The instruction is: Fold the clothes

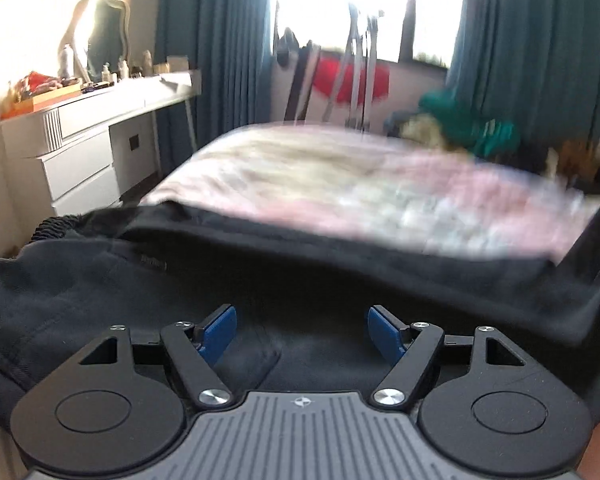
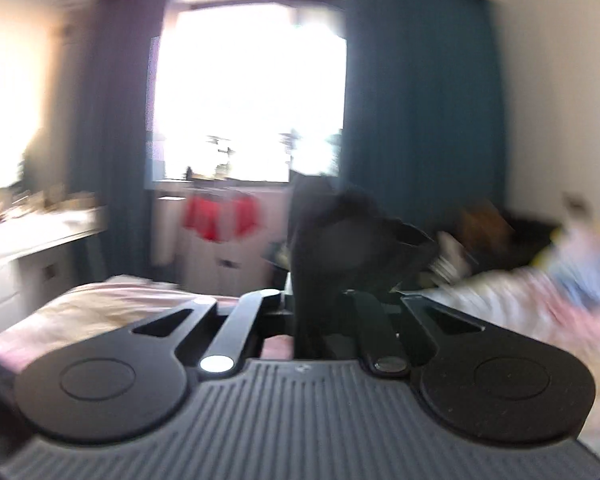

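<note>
A black garment (image 1: pixel 100 280) lies spread on the near end of the bed, its ribbed elastic band at the left. My left gripper (image 1: pixel 302 330) hovers just over it, open, blue pads (image 1: pixel 220 330) wide apart with only cloth below them. In the blurred right wrist view my right gripper (image 2: pixel 312 312) is shut on a bunch of the black garment (image 2: pixel 332 240), which rises in a dark fold above the fingers. The fingertips themselves are hidden by the cloth.
The bed (image 1: pixel 320 176) carries a pink and cream patterned cover. A white dresser (image 1: pixel 80 148) with a mirror and small items stands at the left. Blue curtains (image 1: pixel 532 48) frame a bright window, a red garment (image 1: pixel 352 80) hangs beneath it, and piled clothes (image 1: pixel 460 124) sit at the far right.
</note>
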`<state>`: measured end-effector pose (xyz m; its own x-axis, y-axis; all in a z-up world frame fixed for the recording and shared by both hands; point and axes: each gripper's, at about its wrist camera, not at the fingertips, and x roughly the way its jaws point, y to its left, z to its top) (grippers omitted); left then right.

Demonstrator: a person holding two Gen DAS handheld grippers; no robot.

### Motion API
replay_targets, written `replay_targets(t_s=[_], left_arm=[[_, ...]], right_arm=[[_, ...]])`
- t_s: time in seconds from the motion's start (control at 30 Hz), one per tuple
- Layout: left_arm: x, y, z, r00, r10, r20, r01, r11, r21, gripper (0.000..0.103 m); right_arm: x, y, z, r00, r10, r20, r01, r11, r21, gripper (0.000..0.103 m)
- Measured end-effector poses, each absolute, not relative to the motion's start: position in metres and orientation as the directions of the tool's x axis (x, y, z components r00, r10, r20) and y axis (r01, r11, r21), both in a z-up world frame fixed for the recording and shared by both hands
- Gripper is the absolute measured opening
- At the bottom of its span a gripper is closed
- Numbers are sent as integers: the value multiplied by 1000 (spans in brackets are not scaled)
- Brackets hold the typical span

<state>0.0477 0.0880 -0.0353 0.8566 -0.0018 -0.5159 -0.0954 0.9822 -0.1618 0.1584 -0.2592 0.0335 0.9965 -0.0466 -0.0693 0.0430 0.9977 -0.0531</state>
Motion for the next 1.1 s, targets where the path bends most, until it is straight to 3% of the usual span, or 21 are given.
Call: replay_targets(t_s=[0.1, 0.17, 0.33, 0.5, 0.57, 0.63, 0.8, 0.9, 0.93, 1.1], left_arm=[[29, 106, -15, 906, -68, -419, -63, 955, -291, 76], [18, 114, -6, 925, -86, -371, -43, 945, -325, 77], [22, 132, -10, 924, -75, -375, -67, 934, -351, 77], [40, 144, -28, 895, -143, -423, -58, 902, -427, 77], [46, 144, -35, 879, -194, -435, -38, 881, -471, 77], [51, 142, -39, 862, -254, -438, -7, 859, -512, 77], [55, 121, -50, 812, -388, -436, 95, 825, -557, 78], [61, 103, -62, 765, -457, -454, 137, 804, -579, 78], [63, 96, -67, 752, -461, -471, 134, 807, -575, 77], [73, 68, -82, 760, -357, -543, 95, 887, -451, 76]], right_arm=[[147, -185, 7, 989, 97, -112, -112, 984, -137, 6], [144, -158, -32, 970, 127, -209, -168, 966, -195, 6], [138, -91, -130, 879, 159, -450, -320, 895, -310, 7], [138, -91, -103, 851, 199, -487, -358, 897, -259, 13], [132, -105, -96, 849, 203, -488, -352, 906, -234, 20], [126, -118, -89, 847, 207, -489, -344, 915, -210, 33], [111, -153, -72, 844, 216, -492, -325, 934, -148, 44], [101, -173, -62, 842, 221, -493, -312, 943, -110, 57], [98, -180, -59, 841, 223, -493, -308, 946, -98, 61], [117, -173, -89, 798, 184, -574, -327, 932, -157, 62]])
